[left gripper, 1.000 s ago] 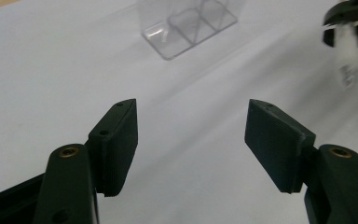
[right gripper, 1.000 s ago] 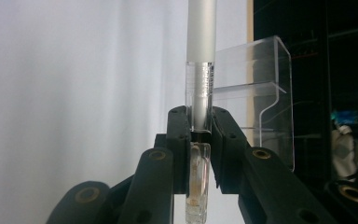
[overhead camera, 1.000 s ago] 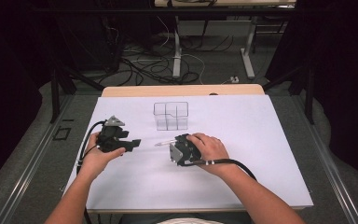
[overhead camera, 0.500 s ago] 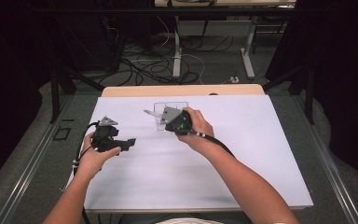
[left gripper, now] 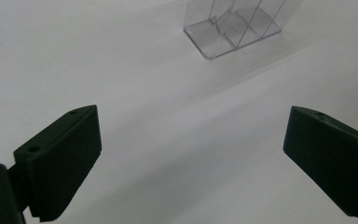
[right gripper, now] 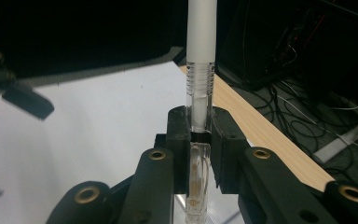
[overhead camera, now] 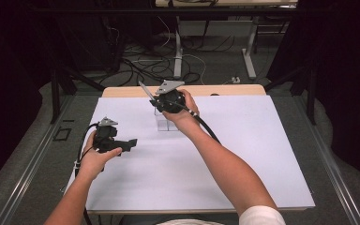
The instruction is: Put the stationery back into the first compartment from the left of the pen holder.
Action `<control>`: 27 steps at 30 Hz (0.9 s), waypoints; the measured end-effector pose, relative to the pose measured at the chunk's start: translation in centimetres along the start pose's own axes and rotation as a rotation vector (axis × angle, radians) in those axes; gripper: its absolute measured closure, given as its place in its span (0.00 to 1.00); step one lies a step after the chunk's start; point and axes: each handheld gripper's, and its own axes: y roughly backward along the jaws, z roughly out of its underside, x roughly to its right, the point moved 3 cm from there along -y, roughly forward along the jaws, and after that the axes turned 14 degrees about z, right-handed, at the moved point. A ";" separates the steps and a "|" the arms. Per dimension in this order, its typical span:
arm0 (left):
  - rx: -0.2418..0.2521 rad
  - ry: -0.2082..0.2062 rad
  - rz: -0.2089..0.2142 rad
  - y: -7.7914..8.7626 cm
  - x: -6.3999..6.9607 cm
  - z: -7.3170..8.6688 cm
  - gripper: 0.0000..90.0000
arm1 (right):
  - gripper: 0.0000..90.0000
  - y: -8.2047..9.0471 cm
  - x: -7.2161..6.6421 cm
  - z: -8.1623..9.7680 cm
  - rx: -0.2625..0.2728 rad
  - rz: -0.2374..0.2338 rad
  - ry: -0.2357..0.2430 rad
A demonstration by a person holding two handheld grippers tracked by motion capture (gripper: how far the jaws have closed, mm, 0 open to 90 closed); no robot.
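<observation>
My right gripper is shut on a pen with a clear barrel and a frosted white cap. It holds the pen in the air at the far side of the table, just above a clear plastic organizer with several compartments. In the right gripper view the pen stands upright, clamped between the jaws of the right gripper. My left gripper rests near the table's left side. It is open, its jaws have just been opening, and nothing is between them. In the left gripper view, the organizer lies beyond the left gripper.
A white mat covers the table, and a strip of wooden tabletop shows along the far edge. Cables and metal table legs lie on the dark floor beyond.
The right gripper has carried the pen up and away from the left gripper to above the clear organizer. The left gripper's jaws have spread wider and the left hand stayed in place.
</observation>
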 end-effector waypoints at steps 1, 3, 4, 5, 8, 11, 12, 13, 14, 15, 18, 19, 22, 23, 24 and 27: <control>0.001 0.006 -0.006 -0.1 0.0 0.0 0.03 | 0.88 -0.3 0.1 0.0 0.008 0.001 -0.017; 0.003 0.001 -0.003 0.0 0.0 0.0 0.03 | 0.88 -0.8 0.2 0.0 0.013 0.000 -0.049; 0.003 0.001 -0.001 0.0 0.1 0.0 0.03 | 0.88 -1.1 0.2 0.1 0.018 -0.001 -0.066; -0.001 -0.001 -0.001 0.0 0.1 0.0 0.03 | 0.88 -1.3 0.2 0.2 0.013 0.002 -0.072; -0.001 -0.005 0.009 0.0 0.3 0.0 0.03 | 0.88 -2.1 0.2 0.8 0.000 0.008 -0.090; -0.002 -0.001 0.012 0.0 0.5 0.0 0.03 | 0.88 -2.7 0.2 1.5 -0.019 0.015 -0.087; 0.000 0.001 0.020 -0.1 0.5 0.0 0.03 | 0.88 -3.0 0.1 1.7 -0.024 0.016 -0.093; 0.001 -0.002 0.018 -0.1 0.6 0.0 0.03 | 0.88 -3.1 0.1 1.9 -0.045 0.009 -0.088; 0.000 -0.006 0.021 -0.1 0.6 0.0 0.03 | 0.88 -3.3 0.1 2.1 -0.041 0.013 -0.091; -0.001 -0.008 0.023 -0.1 0.6 0.0 0.03 | 0.88 -3.4 0.1 2.3 -0.060 0.012 -0.086; -0.002 -0.009 0.031 -0.2 0.7 0.0 0.03 | 0.88 -3.8 0.1 2.8 -0.060 0.015 -0.098; -0.005 -0.013 0.028 -0.3 0.7 0.0 0.03 | 0.88 -3.8 0.1 3.0 -0.064 0.017 -0.105; -0.008 -0.012 0.031 -0.4 0.7 0.0 0.03 | 0.86 -3.8 0.3 3.4 -0.098 0.018 -0.099; -0.009 -0.012 0.033 -0.3 0.7 0.0 0.03 | 0.82 -3.8 0.3 3.5 -0.089 0.023 -0.106; -0.010 -0.010 0.035 -0.3 0.8 0.0 0.03 | 0.78 -3.7 0.4 3.5 -0.100 0.027 -0.112; -0.002 -0.008 0.046 -0.3 0.8 -0.1 0.03 | 0.70 -3.1 0.7 3.3 -0.080 0.043 -0.127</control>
